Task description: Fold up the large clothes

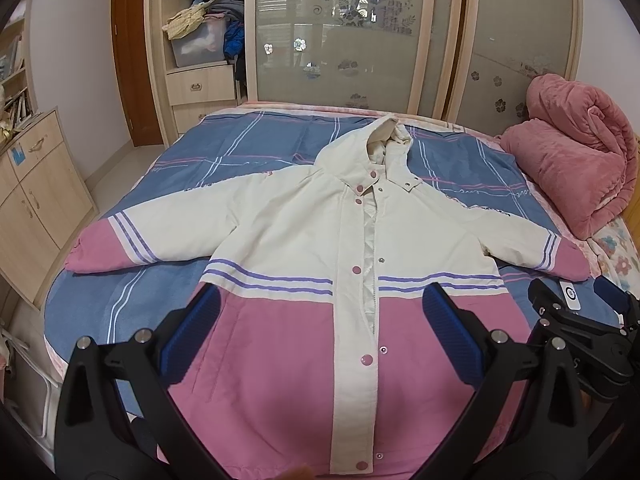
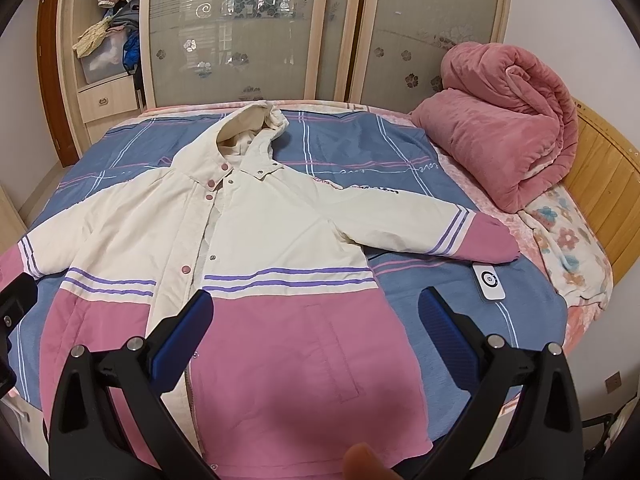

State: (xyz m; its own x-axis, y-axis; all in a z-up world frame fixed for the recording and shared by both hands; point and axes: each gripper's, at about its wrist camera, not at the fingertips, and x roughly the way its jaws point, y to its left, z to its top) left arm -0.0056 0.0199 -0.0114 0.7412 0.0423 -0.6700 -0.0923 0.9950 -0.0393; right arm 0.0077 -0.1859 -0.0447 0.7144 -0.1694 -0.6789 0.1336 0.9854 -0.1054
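Note:
A cream and pink hooded jacket (image 1: 304,240) lies flat, front up, on the bed, sleeves spread out to both sides and hood pointing away. It also shows in the right wrist view (image 2: 256,240). My left gripper (image 1: 320,320) is open and empty, hovering above the jacket's pink lower part near the snap placket. My right gripper (image 2: 316,324) is open and empty, above the jacket's lower right side by the pocket. The right gripper also shows at the right edge of the left wrist view (image 1: 580,312).
The bed has a blue plaid sheet (image 1: 224,148). A rolled pink blanket (image 2: 508,128) lies at the bed's right. A small white remote (image 2: 490,282) lies by the right sleeve. A wardrobe (image 1: 344,32) stands behind; a wooden cabinet (image 1: 32,192) stands left.

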